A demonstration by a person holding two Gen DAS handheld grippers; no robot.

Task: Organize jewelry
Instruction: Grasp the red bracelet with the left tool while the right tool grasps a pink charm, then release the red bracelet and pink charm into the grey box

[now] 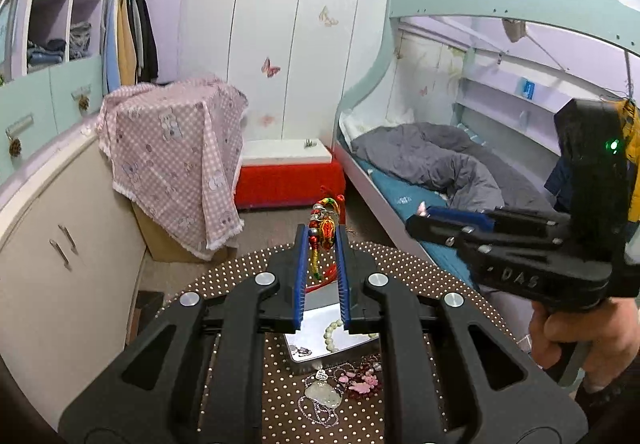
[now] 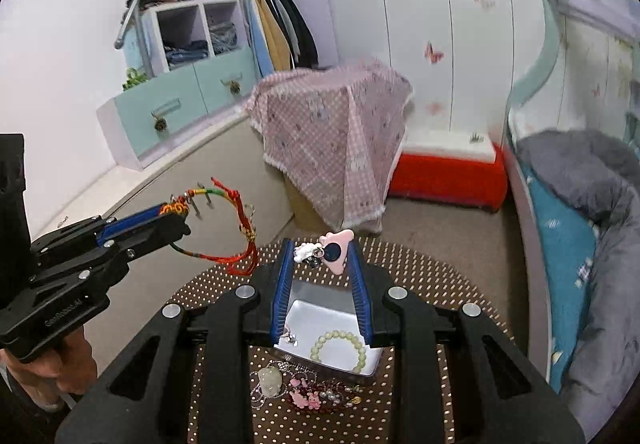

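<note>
Two pieces are held above the tray (image 2: 308, 314), ready for sorting.
The left hand-held gripper (image 1: 323, 234) is pinched on a braided cord bracelet (image 1: 325, 230); the right hand-held gripper (image 2: 320, 254) is clamped on a pink charm (image 2: 334, 253). Lowering and release over the tabletop (image 2: 420, 264) are judged next.

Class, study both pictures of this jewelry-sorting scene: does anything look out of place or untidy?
Yes. A tangled heap of necklaces and charms lies loose on the dotted tabletop, beside the white tray rather than in it. Only a pale bead bracelet and a small trinket sit inside.
</note>
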